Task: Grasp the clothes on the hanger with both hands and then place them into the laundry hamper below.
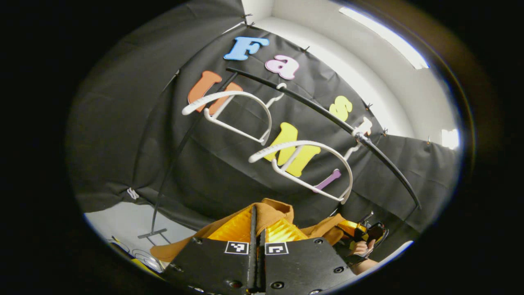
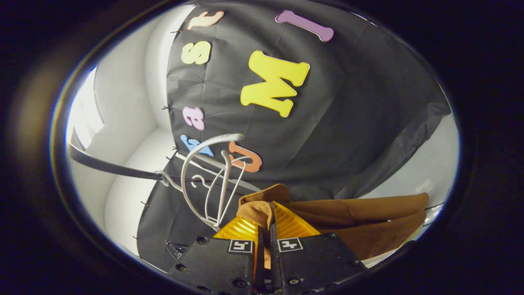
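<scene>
Left gripper view: the left gripper clamps the brown garment, which stretches sideways to the right gripper, likewise clamped on cloth; both hangers hang bare above, so the hamper likely lies below

Brown garment – soft matt cloth; white hangers smooth plastic; rail – dark, slightly glossy.

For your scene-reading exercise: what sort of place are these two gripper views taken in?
Probably a staged recording booth set up as a laundry corner: black cloth wall, a dark clothes rail with bare white hangers, white walls behind. Both grippers hold a brown garment.
</scene>
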The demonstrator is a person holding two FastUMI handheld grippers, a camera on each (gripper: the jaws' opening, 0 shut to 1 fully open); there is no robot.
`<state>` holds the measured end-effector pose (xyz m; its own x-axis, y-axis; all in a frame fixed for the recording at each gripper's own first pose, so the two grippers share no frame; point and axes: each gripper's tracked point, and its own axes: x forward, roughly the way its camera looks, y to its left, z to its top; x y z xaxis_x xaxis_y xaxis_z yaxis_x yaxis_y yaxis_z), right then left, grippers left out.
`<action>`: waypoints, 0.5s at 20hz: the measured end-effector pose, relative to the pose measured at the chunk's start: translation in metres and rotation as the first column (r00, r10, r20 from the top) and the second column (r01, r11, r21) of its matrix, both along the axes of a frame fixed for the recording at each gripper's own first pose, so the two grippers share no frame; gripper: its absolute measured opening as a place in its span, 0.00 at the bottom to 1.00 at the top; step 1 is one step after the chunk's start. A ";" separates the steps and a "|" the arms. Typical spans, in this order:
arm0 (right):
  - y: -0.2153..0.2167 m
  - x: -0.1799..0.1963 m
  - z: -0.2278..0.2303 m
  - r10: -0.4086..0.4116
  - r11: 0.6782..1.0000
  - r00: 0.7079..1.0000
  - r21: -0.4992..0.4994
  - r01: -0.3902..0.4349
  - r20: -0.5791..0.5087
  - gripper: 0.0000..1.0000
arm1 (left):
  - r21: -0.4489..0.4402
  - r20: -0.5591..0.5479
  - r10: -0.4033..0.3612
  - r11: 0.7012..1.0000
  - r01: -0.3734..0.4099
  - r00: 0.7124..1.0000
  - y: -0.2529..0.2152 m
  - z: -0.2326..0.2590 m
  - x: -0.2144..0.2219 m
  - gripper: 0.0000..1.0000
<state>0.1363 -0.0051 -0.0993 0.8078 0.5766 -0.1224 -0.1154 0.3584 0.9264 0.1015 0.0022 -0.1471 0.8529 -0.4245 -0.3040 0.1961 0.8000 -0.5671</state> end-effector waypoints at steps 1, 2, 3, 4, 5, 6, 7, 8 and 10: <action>0.007 -0.005 -0.002 0.008 1.000 1.000 -0.008 -0.008 -0.007 0.09 | 0.004 -0.002 -0.014 1.000 0.014 1.000 -0.005 0.000 -0.005 0.01; 0.013 -0.011 -0.002 0.024 0.999 1.000 -0.022 -0.024 -0.001 0.09 | 0.008 -0.004 -0.033 0.999 0.033 0.999 -0.011 0.001 -0.010 0.01; 0.021 -0.016 -0.001 0.041 0.998 0.999 -0.039 -0.041 0.005 0.08 | 0.016 -0.004 -0.046 0.999 0.046 0.999 -0.017 0.001 -0.014 0.01; 0.031 -0.022 -0.001 0.063 0.996 0.998 -0.058 -0.062 0.010 0.08 | 0.024 -0.005 -0.058 0.998 0.058 0.998 -0.022 0.002 -0.018 0.01; 0.040 -0.027 0.000 0.082 0.994 0.997 -0.075 -0.081 0.015 0.08 | 0.028 -0.005 -0.071 0.997 0.071 0.997 -0.027 0.003 -0.020 0.01; 0.050 -0.032 0.001 0.107 0.990 0.994 -0.089 -0.105 0.019 0.08 | 0.029 -0.002 -0.085 0.996 0.085 0.996 -0.033 0.005 -0.024 0.01; 0.059 -0.036 0.003 0.126 0.987 0.992 -0.100 -0.123 0.024 0.08 | 0.030 0.003 -0.099 0.995 0.099 0.995 -0.039 0.007 -0.027 0.01; 0.068 -0.040 0.004 0.151 0.983 0.988 -0.111 -0.147 0.029 0.08 | 0.032 0.005 -0.116 0.993 0.116 0.993 -0.046 0.010 -0.030 0.01; 0.084 -0.046 0.005 0.188 0.974 0.982 -0.133 -0.182 0.034 0.08 | 0.041 0.011 -0.151 0.988 0.151 0.988 -0.060 0.014 -0.035 0.01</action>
<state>0.0899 0.0787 -0.0940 0.6953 0.6983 -0.1701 -0.2325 0.4425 0.8661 0.0669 -0.0579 -0.1335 0.7839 -0.5367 -0.3121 0.3240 0.7825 -0.5318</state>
